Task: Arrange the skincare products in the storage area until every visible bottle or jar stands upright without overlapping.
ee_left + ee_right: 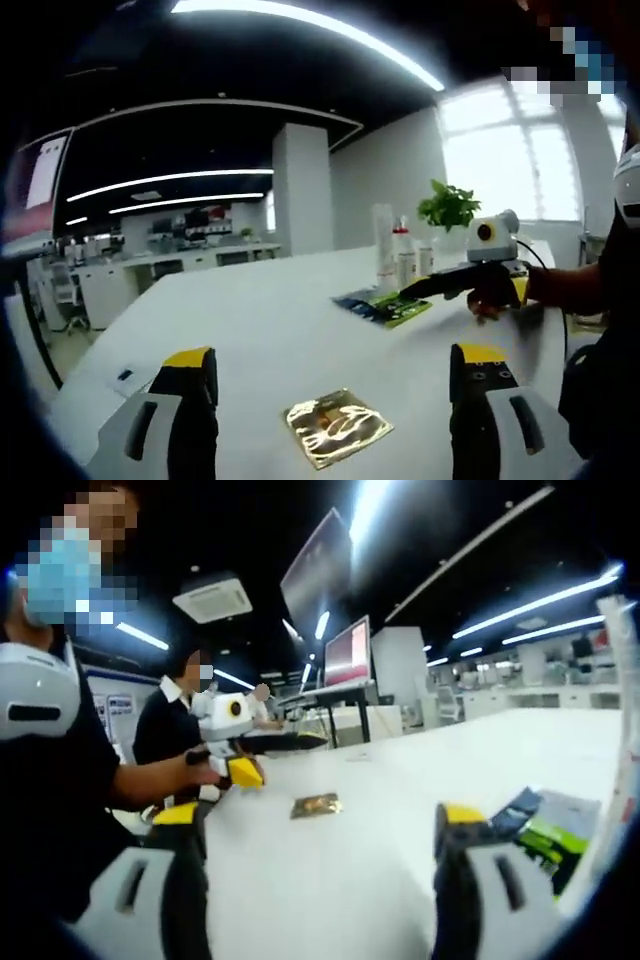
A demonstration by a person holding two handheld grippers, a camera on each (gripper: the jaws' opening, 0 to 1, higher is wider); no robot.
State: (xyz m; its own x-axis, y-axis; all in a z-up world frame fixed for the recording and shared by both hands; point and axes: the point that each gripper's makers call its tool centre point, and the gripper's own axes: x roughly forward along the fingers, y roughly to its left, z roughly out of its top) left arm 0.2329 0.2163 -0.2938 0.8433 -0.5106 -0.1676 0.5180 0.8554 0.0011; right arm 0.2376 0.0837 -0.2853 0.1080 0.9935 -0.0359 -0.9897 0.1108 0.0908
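My left gripper [334, 356] is open above the white table [260, 310], nothing between its jaws. Just past its jaws a flat gold sachet [335, 426] lies on the table. Farther right, my right gripper [420, 291], held by a hand, reaches over blue and green flat packets [385, 306]. Behind them stand a tall clear tube [384, 245] and two small bottles [406, 256], all upright. In the right gripper view my right gripper [319, 816] is open and empty. That view has the gold sachet [316, 805] ahead, the packets [545, 830] at right and the left gripper [285, 745] at left.
A green potted plant [447, 205] stands behind the bottles. A person in dark clothes [60, 770] fills the left of the right gripper view; another person [175, 725] sits beyond. Monitors [347, 652] and desks line the background. The table edge [110, 375] runs at left.
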